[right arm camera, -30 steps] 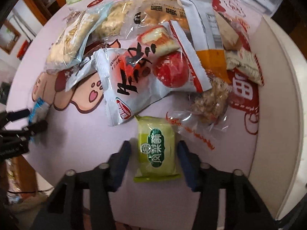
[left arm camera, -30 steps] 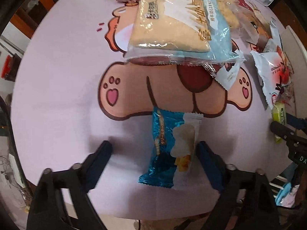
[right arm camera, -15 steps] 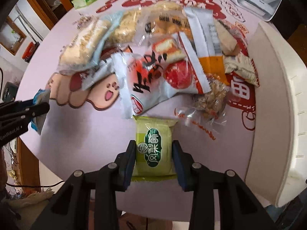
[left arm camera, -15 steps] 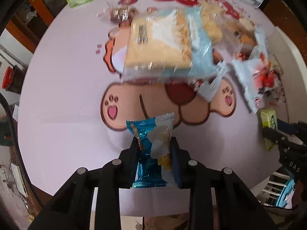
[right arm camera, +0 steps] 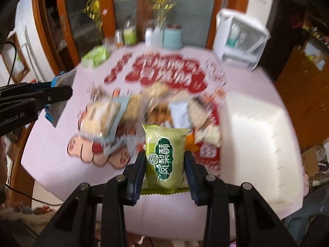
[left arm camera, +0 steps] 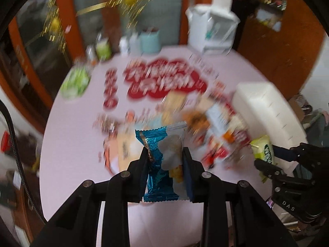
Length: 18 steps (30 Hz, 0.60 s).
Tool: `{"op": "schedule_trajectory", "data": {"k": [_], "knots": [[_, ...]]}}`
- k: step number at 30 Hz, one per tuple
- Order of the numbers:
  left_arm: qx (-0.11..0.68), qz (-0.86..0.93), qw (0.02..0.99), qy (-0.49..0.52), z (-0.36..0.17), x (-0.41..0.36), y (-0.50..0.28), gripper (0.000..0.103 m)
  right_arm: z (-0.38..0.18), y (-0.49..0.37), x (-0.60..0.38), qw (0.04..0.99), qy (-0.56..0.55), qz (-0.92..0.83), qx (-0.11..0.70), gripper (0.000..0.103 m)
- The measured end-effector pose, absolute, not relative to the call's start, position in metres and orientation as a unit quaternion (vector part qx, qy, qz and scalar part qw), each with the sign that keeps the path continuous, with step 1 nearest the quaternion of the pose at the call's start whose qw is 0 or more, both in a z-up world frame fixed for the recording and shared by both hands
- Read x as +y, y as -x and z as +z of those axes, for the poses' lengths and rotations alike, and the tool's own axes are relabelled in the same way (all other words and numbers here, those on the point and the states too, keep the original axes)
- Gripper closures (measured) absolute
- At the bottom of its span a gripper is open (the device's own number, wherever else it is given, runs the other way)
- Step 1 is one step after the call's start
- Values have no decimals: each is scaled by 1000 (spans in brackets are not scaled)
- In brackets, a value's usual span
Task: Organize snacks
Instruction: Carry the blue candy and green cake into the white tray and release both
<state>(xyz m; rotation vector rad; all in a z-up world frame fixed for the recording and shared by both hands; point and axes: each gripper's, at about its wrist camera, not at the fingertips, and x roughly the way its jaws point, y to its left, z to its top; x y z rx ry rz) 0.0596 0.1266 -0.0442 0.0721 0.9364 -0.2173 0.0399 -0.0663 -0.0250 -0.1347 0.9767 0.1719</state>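
Note:
My left gripper (left arm camera: 165, 156) is shut on a blue and white snack packet (left arm camera: 162, 164) and holds it in the air above the pink round table (left arm camera: 67, 144). My right gripper (right arm camera: 164, 160) is shut on a green snack packet (right arm camera: 164, 158), also lifted off the table. Each gripper shows in the other view: the right one with the green packet (left arm camera: 264, 150) at the right, the left one with the blue packet (right arm camera: 59, 94) at the left. A blurred pile of snack packets (right arm camera: 133, 113) lies on the table's middle.
A white bin (right arm camera: 257, 135) stands at the table's right side. A white appliance (right arm camera: 238, 41), a light blue cup (right arm camera: 172, 35) and bottles stand at the far edge. A green packet (right arm camera: 95, 55) lies at the far left. Wooden doors are behind.
Both grippers closed on their packets and lifted them off the table. The views have tilted up and now show the room beyond the table, with motion blur.

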Motion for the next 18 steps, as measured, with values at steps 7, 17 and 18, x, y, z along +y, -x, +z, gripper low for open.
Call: {"op": "schedule_trajectory", "data": {"k": [7, 17, 18], "knots": [[390, -178, 902, -49, 8, 86, -67, 75, 20, -34, -104, 903, 43, 21, 428, 66], [346, -252, 901, -70, 37, -26, -79, 75, 51, -20, -207, 918, -5, -57, 393, 65], [345, -254, 901, -71, 38, -39, -79, 75, 50, -21, -217, 916, -10, -60, 397, 65]]}}
